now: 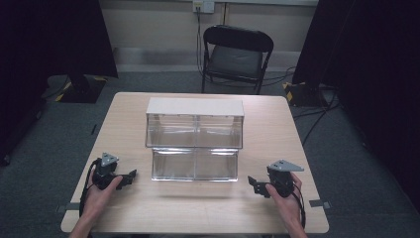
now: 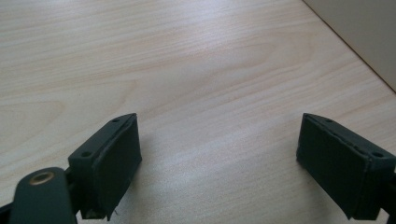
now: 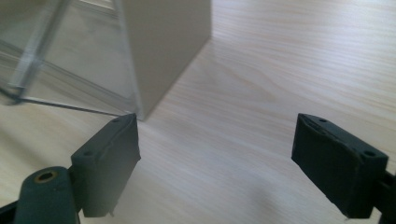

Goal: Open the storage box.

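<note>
Both grippers, left [image 1: 130, 177] and right [image 1: 253, 182], agape, flanking unlabelled clear bin [image 1: 194, 144].

On the pale wooden desk [image 1: 277, 124] a clear two-tier bin [image 1: 194, 139] with a white top stands in the middle, the left claw [image 1: 130, 177] and right claw [image 1: 255, 184] held low at either side of it, a black folding chair [image 1: 236, 57] beyond the far edge.

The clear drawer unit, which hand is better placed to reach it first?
Probably the right tool: open, with the clear drawer unit just beyond its jaws. The left tool, also open, faces mostly bare table.
</note>
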Motion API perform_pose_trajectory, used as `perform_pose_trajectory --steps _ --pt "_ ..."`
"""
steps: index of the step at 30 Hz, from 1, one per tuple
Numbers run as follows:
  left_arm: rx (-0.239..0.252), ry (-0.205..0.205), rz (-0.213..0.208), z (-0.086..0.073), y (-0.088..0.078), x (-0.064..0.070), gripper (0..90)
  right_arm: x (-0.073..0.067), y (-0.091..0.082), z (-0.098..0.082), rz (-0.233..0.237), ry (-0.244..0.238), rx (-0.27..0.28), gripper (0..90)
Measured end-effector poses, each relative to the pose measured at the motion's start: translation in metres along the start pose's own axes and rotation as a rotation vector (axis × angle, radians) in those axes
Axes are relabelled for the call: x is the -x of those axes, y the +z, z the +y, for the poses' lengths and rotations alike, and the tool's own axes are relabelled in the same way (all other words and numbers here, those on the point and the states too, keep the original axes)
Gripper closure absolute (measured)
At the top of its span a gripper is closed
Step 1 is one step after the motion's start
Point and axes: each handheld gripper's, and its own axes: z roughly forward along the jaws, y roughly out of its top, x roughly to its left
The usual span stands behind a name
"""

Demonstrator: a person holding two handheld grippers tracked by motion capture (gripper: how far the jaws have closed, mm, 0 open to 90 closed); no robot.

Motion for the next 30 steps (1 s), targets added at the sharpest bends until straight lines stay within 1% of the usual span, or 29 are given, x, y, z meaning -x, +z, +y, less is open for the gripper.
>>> perform_pose_trajectory --steps 2,6,7,8,13,15,18,22,23,28,30 --pt "0.002 -0.003 -0.001 0.000 0.000 0.000 13.1 -0.004 -0.002 0.002 0.027 -0.018 0.005 14.3" --pt "0.000 0.001 0.000 0.000 0.000 0.000 13.1 -0.014 -0.005 0.004 0.052 -0.059 0.007 14.3" --pt "0.000 0.001 0.000 0.000 0.000 0.000 13.1 -0.014 -0.005 0.004 0.052 -0.059 0.007 14.3" --pt "0.000 0.000 0.000 0.000 0.000 0.000 13.1 -0.018 -0.006 0.004 0.068 -0.073 0.011 14.2" --pt "-0.001 0.001 0.000 0.000 0.000 0.000 13.1 -0.028 -0.007 0.007 0.111 -0.096 0.020 14.1" --pt "0.000 0.000 0.000 0.000 0.000 0.000 13.1 -0.032 -0.007 0.008 0.120 -0.101 0.016 14.2" --pt "0.000 0.000 0.000 0.000 0.000 0.000 13.1 -0.036 -0.007 0.010 0.125 -0.103 0.026 14.1" --pt "-0.001 0.000 0.001 0.000 0.000 0.000 13.1 -0.043 -0.005 0.014 0.149 -0.102 0.034 14.1" --pt "0.000 0.000 0.000 0.000 0.000 0.000 13.1 -0.045 -0.004 0.015 0.154 -0.110 0.037 14.1" --pt "-0.001 0.001 0.000 0.000 0.000 0.000 13.1 -0.053 0.002 0.015 0.168 -0.113 0.028 14.2" --pt "-0.001 0.001 0.000 0.000 0.000 0.000 13.1 -0.055 0.005 0.016 0.164 -0.111 0.022 14.2"
